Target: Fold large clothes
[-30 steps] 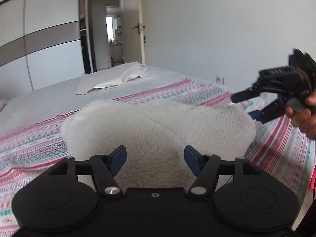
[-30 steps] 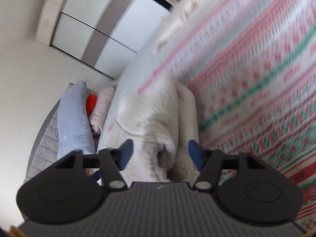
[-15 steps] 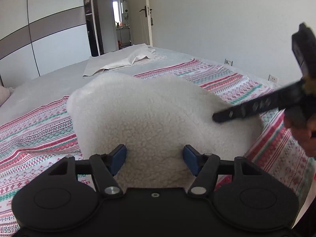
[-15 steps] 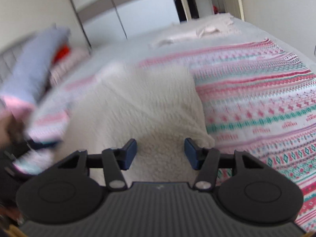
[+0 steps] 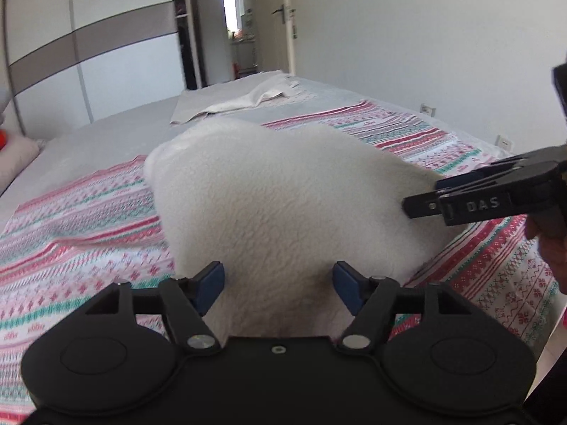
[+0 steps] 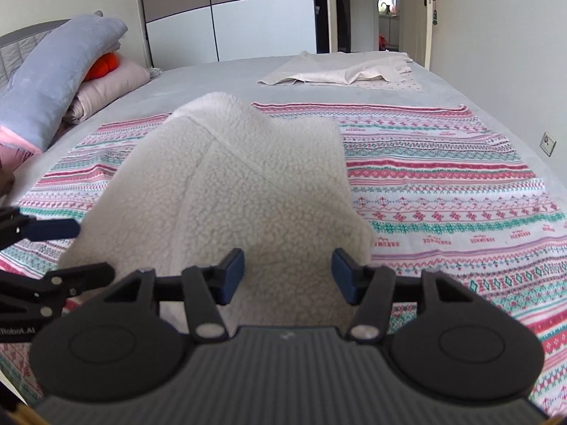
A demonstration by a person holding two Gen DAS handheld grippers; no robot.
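Fluffy wht sherpa fleece (image 6: 248,184), rumpled

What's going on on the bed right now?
A person is working a white fleece garment with two handheld grippers on a patterned blanket. The fleece lies bunched between the jaws of both the left gripper and the right gripper, and both jaws are opening. The pads stand clear of it. A beige cloth lies farther back.

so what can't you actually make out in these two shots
- Near edge of the white fleece: both wrist views, hidden behind each gripper's black body.
- Patterned blanket under the fleece: covered by it.
- Room past the doorway: too small, overexposed.
- Right gripper: left wrist view, cut off at the frame edge.
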